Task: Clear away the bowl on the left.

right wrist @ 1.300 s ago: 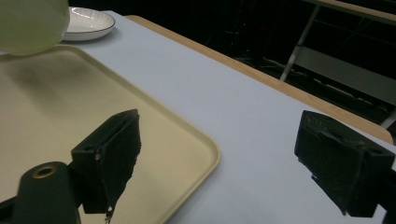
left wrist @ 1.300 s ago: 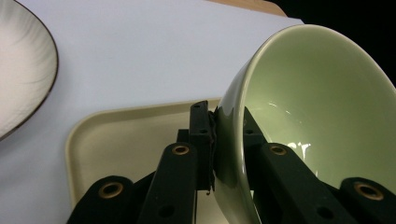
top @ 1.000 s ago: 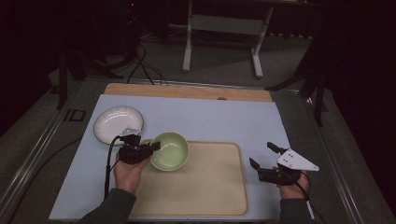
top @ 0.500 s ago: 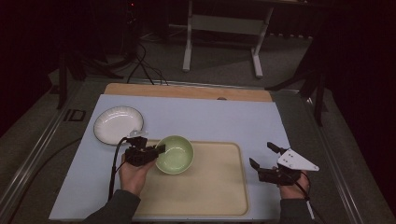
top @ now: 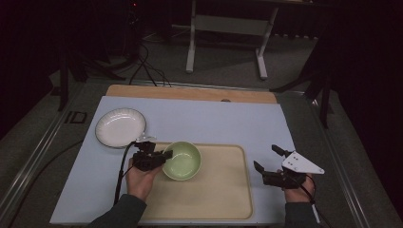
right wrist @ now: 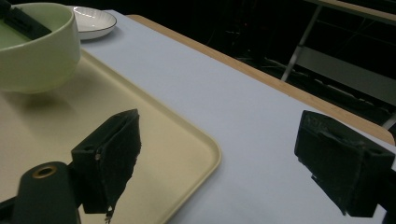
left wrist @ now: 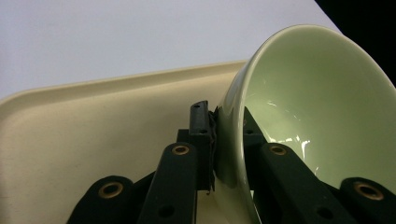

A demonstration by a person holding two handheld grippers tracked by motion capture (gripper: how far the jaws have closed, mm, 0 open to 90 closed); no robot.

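pale green glazed ceramic bowl (top: 182,160) | upright, empty | over left end of shallow beige plastic tray (top: 223,199) | rim clamped

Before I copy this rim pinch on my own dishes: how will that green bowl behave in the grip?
The green bowl looks glazed and glossy, so probably slippery between the left gripper jaws. Held by one wall over the tray, it likely wants to swing downward. It looks rigid ceramic, probably chipping if dropped.

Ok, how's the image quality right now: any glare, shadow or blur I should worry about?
High view: dim, dark surroundings, yet the green bowl and tray read clearly. Left gripper view: bright streaks of glare inside the bowl, the near fingers soft. Right gripper view: bowl's shadow falls on the tray, close fingers blurred.
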